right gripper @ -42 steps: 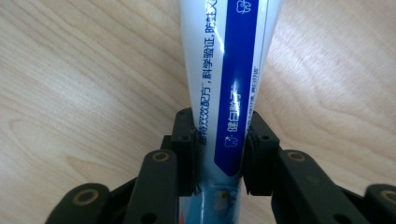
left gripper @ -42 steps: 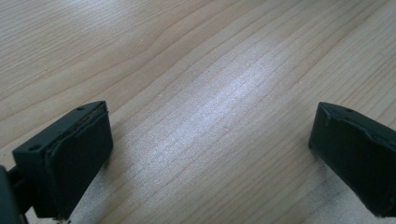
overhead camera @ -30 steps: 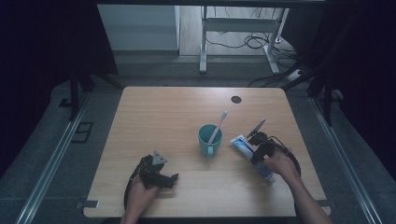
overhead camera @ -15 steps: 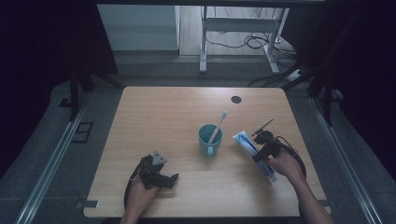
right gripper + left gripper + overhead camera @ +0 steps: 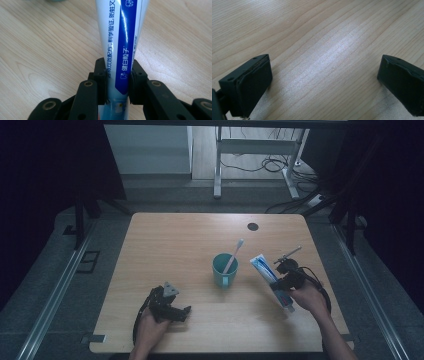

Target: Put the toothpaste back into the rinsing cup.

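The high view was dim, its outer edges nearly black; the table (image 5: pixel 165 240) alone was lit, seemingly from above. A pale sheen streaked the wood in the left gripper view. The tube (image 5: pixel 122 37) showed a thin glare line, print sharp.

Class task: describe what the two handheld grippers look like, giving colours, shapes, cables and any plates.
Both are black. The left gripper has blocky rectangular jaws, a grey three-cornered plate on top and a black cable looping beside it. The right gripper has linked arms with round bolt holes, and a black cable curling behind.
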{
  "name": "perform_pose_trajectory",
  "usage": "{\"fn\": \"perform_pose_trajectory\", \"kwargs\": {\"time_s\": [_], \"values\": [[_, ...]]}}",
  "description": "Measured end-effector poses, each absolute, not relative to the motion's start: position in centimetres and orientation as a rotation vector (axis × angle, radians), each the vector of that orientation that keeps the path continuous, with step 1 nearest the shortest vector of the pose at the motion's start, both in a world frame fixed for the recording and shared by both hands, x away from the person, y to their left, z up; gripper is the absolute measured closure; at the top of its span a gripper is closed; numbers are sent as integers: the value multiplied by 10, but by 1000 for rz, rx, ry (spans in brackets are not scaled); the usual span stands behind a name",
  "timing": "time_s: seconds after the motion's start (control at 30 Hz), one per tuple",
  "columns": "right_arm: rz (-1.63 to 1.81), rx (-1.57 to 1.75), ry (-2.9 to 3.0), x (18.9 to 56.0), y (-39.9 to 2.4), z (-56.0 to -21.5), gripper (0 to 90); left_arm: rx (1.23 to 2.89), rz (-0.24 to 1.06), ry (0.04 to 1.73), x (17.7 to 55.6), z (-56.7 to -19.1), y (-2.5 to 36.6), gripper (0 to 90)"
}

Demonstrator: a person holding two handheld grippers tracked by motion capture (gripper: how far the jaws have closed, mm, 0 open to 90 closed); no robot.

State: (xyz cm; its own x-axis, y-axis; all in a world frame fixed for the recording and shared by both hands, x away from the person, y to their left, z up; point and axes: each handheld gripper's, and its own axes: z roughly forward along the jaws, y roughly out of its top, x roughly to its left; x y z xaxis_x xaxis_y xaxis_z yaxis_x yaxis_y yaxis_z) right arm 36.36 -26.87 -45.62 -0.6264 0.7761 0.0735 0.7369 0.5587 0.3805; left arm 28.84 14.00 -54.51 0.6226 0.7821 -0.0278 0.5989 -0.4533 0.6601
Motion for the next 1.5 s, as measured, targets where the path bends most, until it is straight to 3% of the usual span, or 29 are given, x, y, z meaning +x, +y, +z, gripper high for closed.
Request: {"fn": "perform_pose_trajectory", "kwargs": {"time_s": [1.5], "values": [[1106,1075,2436,344,-253,-411,723,2208,375,1072,289,-545,140,0]]}}
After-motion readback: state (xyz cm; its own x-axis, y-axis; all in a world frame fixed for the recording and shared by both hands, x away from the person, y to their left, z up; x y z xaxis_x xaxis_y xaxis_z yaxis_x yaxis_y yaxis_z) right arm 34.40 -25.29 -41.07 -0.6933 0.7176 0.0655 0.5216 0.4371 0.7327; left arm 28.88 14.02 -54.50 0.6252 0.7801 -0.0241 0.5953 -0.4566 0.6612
